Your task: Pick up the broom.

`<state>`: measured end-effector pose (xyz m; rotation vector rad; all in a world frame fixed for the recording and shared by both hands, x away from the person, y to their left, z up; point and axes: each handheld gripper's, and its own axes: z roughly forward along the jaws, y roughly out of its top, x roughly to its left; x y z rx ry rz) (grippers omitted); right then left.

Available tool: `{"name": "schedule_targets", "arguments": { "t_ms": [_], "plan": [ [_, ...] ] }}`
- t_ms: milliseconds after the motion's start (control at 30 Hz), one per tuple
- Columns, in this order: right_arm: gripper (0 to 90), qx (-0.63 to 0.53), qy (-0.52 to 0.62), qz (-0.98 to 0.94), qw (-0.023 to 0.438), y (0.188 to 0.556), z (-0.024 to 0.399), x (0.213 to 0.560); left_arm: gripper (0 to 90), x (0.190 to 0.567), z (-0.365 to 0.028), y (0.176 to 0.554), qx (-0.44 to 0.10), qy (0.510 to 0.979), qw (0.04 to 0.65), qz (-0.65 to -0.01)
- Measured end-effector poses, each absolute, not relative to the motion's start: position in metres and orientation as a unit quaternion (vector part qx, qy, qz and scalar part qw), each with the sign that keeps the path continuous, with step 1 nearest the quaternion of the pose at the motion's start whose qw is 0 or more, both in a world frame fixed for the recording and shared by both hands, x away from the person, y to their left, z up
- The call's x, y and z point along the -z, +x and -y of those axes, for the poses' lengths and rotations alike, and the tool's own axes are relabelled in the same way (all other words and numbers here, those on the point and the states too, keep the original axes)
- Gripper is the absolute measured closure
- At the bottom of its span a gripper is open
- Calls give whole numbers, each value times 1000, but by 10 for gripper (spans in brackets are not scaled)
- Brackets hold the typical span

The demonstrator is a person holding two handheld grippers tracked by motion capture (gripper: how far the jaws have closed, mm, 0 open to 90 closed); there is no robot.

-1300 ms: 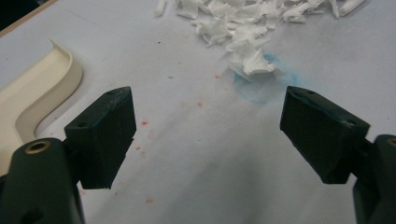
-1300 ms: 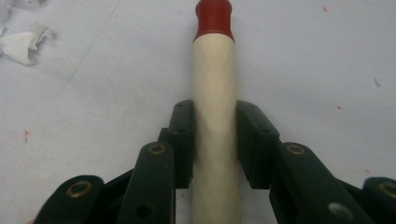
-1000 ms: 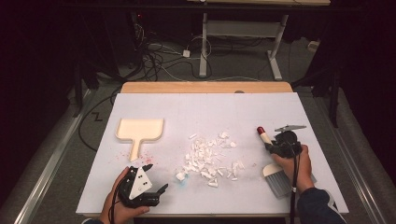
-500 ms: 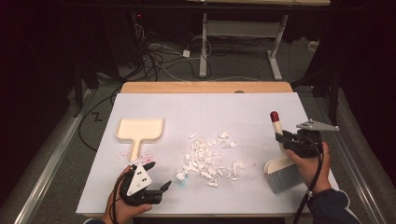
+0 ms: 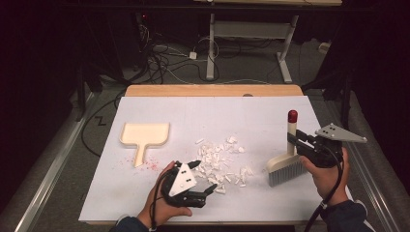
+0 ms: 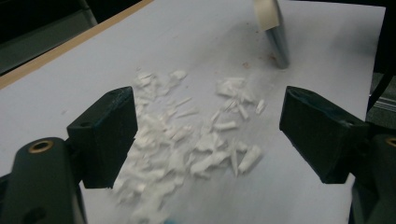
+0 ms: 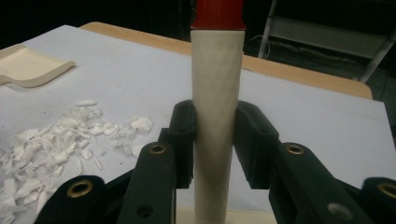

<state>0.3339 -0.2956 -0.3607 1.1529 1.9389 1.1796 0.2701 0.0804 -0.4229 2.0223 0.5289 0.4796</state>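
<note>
Right gripper (image 5: 296, 140) clamps brush (image 5: 286, 166) handle upright, bristles down right of white scraps (image 5: 220, 162), likely for sweeping. Left gripper (image 5: 202, 178) wide open, empty, at scraps' near-left edge.

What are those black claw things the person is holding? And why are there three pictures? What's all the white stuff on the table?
The claws are hand-held grippers, like big tweezers. One picture comes from a camera above the table; the other two come from small cameras riding on each gripper. The right gripper squeezes the handle of a little brush with a red tip, standing bristles-down on the table. The left gripper is open and holds nothing. Between them lies a pile of white scraps. Farther left lies a cream dustpan.
</note>
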Motion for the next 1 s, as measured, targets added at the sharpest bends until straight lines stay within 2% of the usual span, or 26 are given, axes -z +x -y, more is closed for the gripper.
{"name": "schedule_targets", "arguments": {
  "t_ms": [33,200,400,533,700,733,767,867,1000],
  "plan": [
    [708,-447,430,-725,301,331,294,359,184,421,-63,274,-190,831,481,-205],
    [708,-452,416,-726,308,326,289,354,189,419,-32,283,-182,837,483,-185],
    [707,-460,390,-734,314,309,272,341,209,413,13,295,-137,828,513,-181],
    [707,-469,372,-738,312,300,262,338,228,413,29,297,-135,826,515,-186],
    [707,-481,349,-741,312,287,246,333,343,416,38,299,-120,824,521,-190],
    [707,-482,345,-744,309,284,243,333,343,417,38,299,-117,824,521,-190],
    [707,-486,342,-744,306,280,239,332,426,419,35,300,-106,825,523,-188],
    [707,-488,331,-749,302,276,235,331,559,418,31,302,-97,823,528,-185],
    [704,-493,326,-749,299,273,231,329,629,416,18,303,-84,823,530,-183]
  ]
}}
